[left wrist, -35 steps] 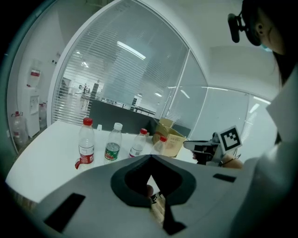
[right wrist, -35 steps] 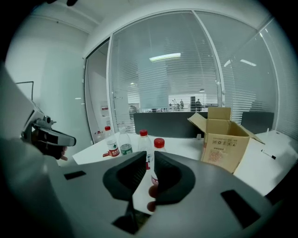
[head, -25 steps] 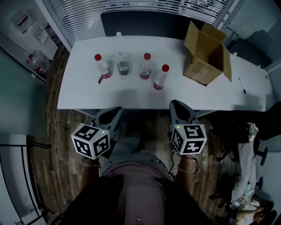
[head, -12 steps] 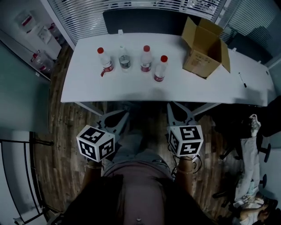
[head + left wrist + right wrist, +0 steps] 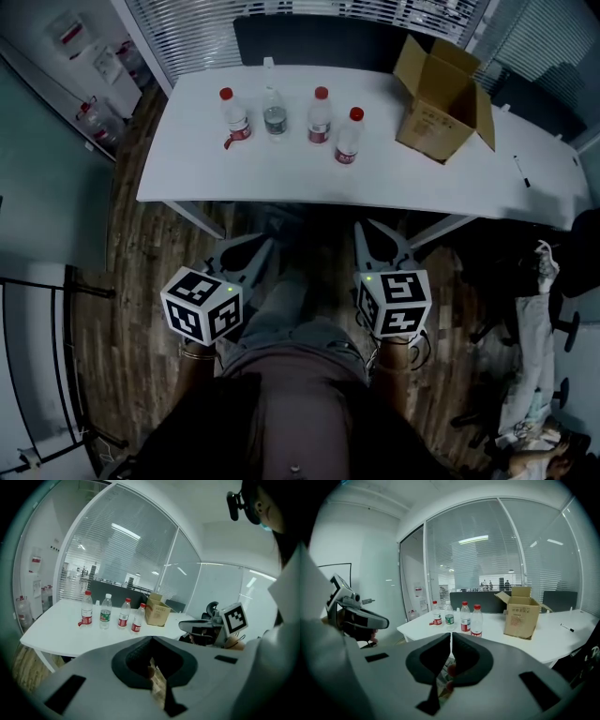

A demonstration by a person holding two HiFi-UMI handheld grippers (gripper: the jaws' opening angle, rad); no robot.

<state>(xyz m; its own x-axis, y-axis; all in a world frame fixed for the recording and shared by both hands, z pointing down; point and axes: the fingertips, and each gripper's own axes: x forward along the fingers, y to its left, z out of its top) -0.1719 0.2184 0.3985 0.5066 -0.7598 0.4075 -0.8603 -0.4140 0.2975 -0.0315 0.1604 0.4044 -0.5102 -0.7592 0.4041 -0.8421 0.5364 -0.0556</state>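
Clenched on nothing: left gripper and right gripper, jaws pressed together. Well ahead of both, apart, on the long white table: four clear plastic water bottles in a row, label print too small to read, upright, long axes vertical, caps up. Farther off to the right: open brown cardboard box, inside hidden in both gripper views.

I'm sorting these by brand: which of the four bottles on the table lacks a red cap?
The second bottle from the left in the head view: white cap and green label, whereas the other three bottles have red caps and red labels.
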